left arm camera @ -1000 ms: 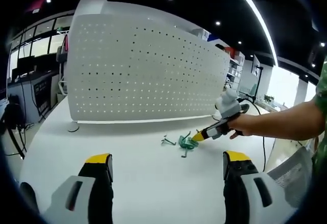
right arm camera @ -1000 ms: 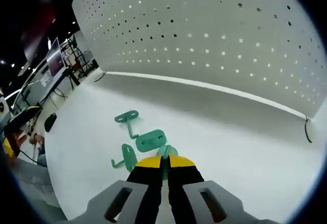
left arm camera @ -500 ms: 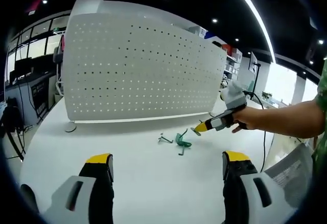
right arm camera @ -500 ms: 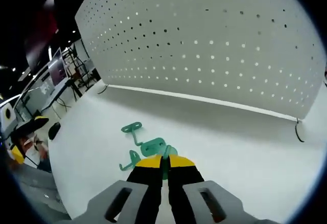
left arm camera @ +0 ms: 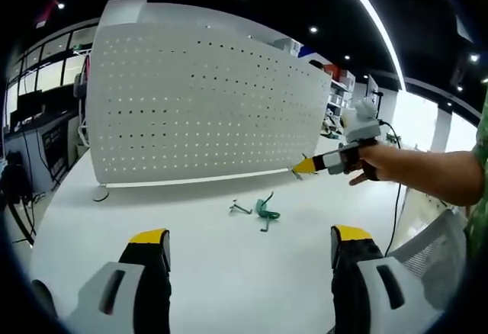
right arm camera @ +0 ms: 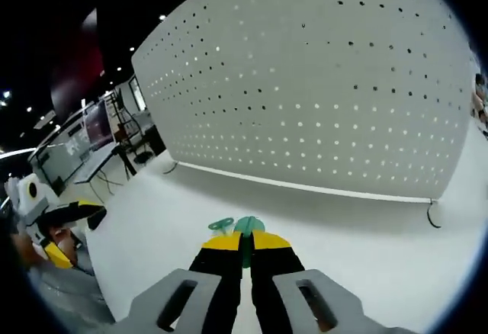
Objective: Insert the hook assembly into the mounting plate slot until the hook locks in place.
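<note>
The left gripper (left arm camera: 248,254) has two black jaws with yellow caps, each on a pale grey moulded base with a dark oblong slot. The right gripper (right arm camera: 244,248) is built the same way: black jaws capped in yellow, grey housings with rounded slots below. From the left gripper view, the right gripper (left arm camera: 309,166) shows a yellow tip, a black body and a pale grey block on top. The person's hand (left arm camera: 374,165) leads to a bare forearm, with a green patterned sleeve (left arm camera: 482,147) at the far right edge.

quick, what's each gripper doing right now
Left gripper: open, holding nothing.
Right gripper: shut on a green hook.
</note>
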Tool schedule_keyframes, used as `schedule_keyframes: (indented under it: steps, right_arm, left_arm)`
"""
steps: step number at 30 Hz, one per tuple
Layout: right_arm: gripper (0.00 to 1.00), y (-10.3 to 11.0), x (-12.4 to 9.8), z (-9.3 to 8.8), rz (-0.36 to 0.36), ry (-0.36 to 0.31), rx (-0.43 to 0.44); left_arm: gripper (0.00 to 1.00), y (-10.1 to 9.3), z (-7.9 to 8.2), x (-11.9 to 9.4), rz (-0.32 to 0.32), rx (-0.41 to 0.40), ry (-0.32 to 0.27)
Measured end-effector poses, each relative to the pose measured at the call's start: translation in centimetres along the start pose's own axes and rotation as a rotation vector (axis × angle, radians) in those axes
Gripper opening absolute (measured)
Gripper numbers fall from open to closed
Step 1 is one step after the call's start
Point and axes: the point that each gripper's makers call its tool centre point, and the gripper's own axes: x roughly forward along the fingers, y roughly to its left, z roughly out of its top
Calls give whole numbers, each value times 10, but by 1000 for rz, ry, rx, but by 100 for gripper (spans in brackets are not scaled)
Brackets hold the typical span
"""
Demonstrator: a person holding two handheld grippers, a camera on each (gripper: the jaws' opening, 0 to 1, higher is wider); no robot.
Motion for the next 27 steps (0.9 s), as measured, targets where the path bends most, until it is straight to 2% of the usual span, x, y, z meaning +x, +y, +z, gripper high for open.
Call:
schedule_keyframes:
  steps: [10,17,23,27]
  right_arm:
    - [1,29,-35,38,46,-152,17]
    - [1,51,-57,55,85,-227,16]
    - [1,68,-70,65,118,-270,4]
    - [1,81,-76,71,144,-295,-4]
  left_arm:
    - [88,-4,2,0,-13,5,-8]
    - [86,-7,7,-3,-20,2,-28]
    - [82,-19,18,-4,-49,27,-48]
    - [79,-28,35,-6,-70,63,-75]
